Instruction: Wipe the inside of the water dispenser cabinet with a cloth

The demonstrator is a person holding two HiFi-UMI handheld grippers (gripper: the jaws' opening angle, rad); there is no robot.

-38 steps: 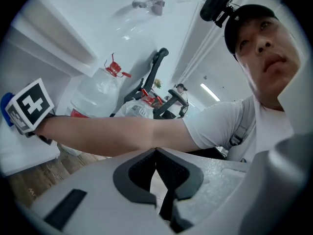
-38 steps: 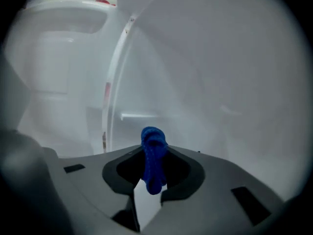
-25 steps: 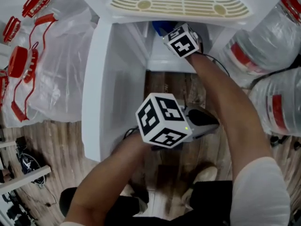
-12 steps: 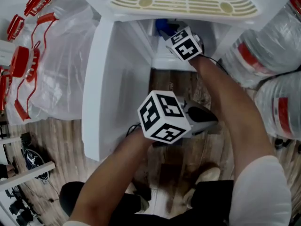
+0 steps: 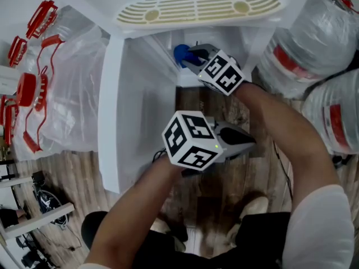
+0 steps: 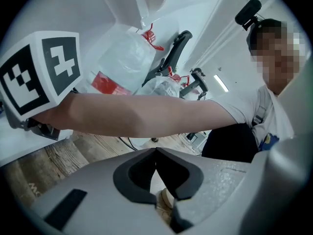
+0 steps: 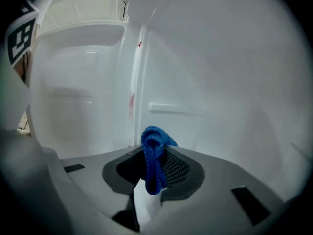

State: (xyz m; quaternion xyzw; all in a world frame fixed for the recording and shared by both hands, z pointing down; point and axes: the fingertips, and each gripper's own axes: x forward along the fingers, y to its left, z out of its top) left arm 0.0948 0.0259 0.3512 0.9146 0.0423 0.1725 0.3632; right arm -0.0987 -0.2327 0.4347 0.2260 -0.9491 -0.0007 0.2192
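**A:** Fingers (image 7: 177, 169) on the right gripper (image 5: 192, 58), what state?

**B:** Clamped on the cloth (image 7: 152, 156). It's blue and bunched up. One fold pokes up past the tips and the rest hangs down b/w the pads.

**A:** Where's that vs. the cabinet (image 7: 220, 82)?

**B:** Inside the opening, near the top, just under the drip tray (image 5: 199, 5). The right gripper view has white walls all round. Can't tell if the cloth touches a wall.

**A:** And the left gripper (image 6: 156, 153)?

**B:** Its fingers are closed tip to tip w/ nothing b/w them. It's held outside the cabinet, over the wood floor (image 5: 196, 102), just beside the open door (image 5: 115, 122). In the head view it sits below the right one and points to the person's right. Its own view looks up across the person's forearm (image 6: 137, 114).

**A:** Other stuff around?

**B:** Big water bottles (image 5: 297, 49) stand to the right of the cabinet. A clear plastic bag (image 5: 73, 88) lies to the left, w/ red caps (image 5: 25, 88) next to it. The person's legs and shoes show at the bottom, well apart from the cloth.
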